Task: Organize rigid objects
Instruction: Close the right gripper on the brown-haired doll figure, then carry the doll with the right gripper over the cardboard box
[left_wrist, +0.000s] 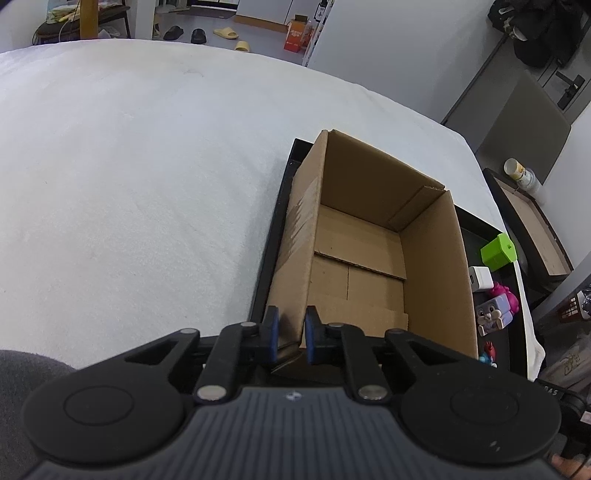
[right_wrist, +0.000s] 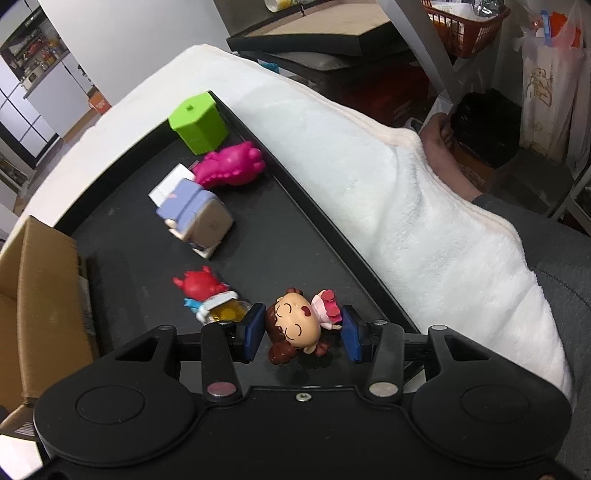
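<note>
An open, empty cardboard box (left_wrist: 369, 236) stands on a black tray (left_wrist: 275, 229) on the white cloth. My left gripper (left_wrist: 291, 332) is shut on the box's near left corner wall. In the right wrist view, my right gripper (right_wrist: 303, 328) is open with a brown-haired doll figure (right_wrist: 295, 326) lying between its blue pads (right_wrist: 255, 328), which do not press it. On the tray (right_wrist: 295, 229) lie a red figure (right_wrist: 205, 291), a lilac rabbit toy (right_wrist: 195, 208), a white cube (right_wrist: 168, 186), a magenta toy (right_wrist: 231, 164) and a green box (right_wrist: 197, 122).
The white fluffy cloth (left_wrist: 129, 166) covers the table around the tray. The box's edge shows at the left of the right wrist view (right_wrist: 40, 288). A framed board (right_wrist: 314, 29) and an orange basket (right_wrist: 465, 26) lie beyond the table's far edge.
</note>
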